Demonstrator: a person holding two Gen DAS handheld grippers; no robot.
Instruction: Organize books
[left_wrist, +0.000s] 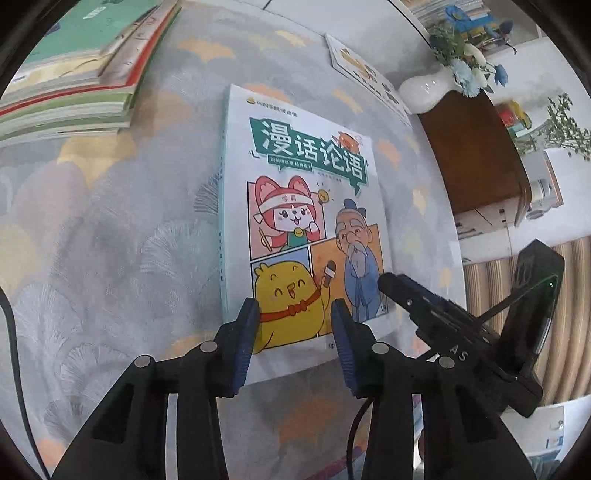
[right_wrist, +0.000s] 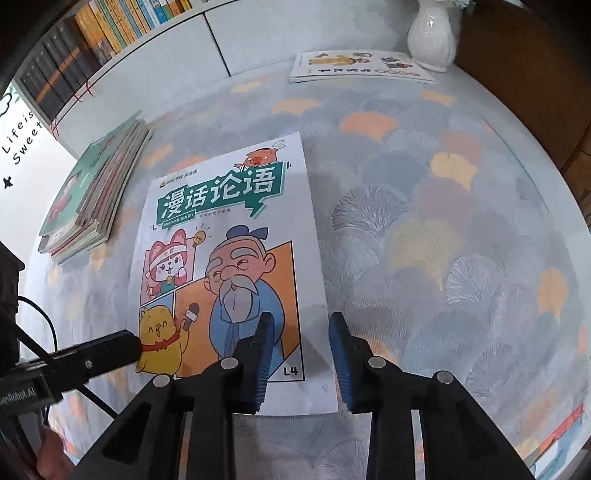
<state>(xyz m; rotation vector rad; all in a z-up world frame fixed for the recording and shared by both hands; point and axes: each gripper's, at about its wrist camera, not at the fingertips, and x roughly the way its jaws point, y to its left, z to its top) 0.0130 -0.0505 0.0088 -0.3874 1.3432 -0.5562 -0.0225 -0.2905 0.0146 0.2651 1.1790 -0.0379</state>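
Pickup stage: hovered over comic book (left_wrist: 299, 206), both grippers (left_wrist: 293, 325) (right_wrist: 301, 343) parted, gripping nothing; needed closing on near edge.

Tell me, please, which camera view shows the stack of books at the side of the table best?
The right wrist view: the stack of books sits whole there, with its green top cover and its page edges visible. In the left wrist view the stack of books is pushed into the upper left corner and cut off by the picture's edge.
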